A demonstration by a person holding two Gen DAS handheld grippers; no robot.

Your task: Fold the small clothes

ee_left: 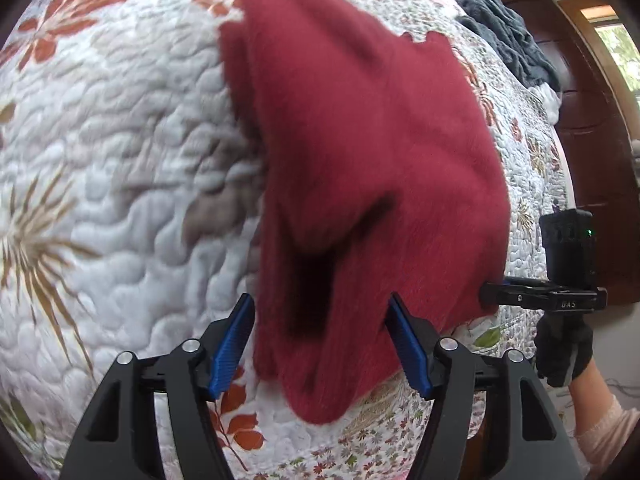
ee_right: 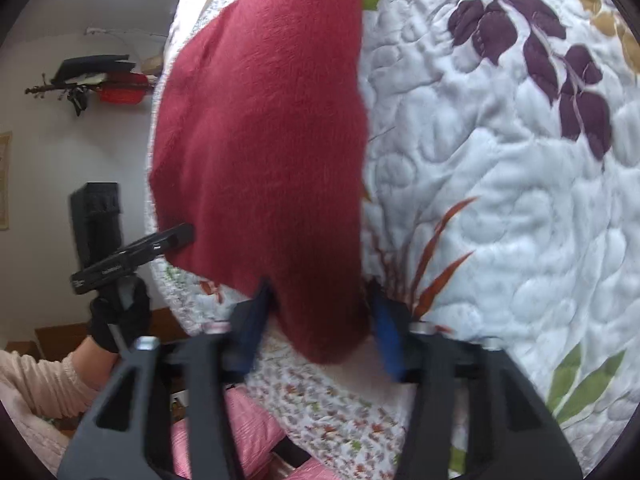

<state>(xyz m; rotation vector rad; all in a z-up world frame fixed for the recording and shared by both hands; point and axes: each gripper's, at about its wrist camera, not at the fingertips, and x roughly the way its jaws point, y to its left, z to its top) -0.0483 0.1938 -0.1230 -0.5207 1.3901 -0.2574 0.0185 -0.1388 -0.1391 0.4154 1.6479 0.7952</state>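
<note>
Both grippers open around the near edge of a red garment on the bed.

Left gripper (ee_left: 322, 348) had its blue ribbed pads (ee_left: 232, 350) spread wide, a drooping fold of the dark red fuzzy knit garment (ee_left: 360, 152) hanging between them; contact with the pads could not be told through blur. Right gripper (ee_right: 320, 330) also stood open, the garment's rounded near corner (ee_right: 320, 320) between its blue pads, not pinched. Garment lay mostly flat on a white quilted bedspread (ee_left: 120, 160) with stitched puffy texture and leaf and flower prints, near the bed's edge. A dark grey cloth heap (ee_left: 508, 40) lay farther back on the bed. A black-gloved hand (ee_left: 564, 354) held the other gripper's handle in each view.
</note>
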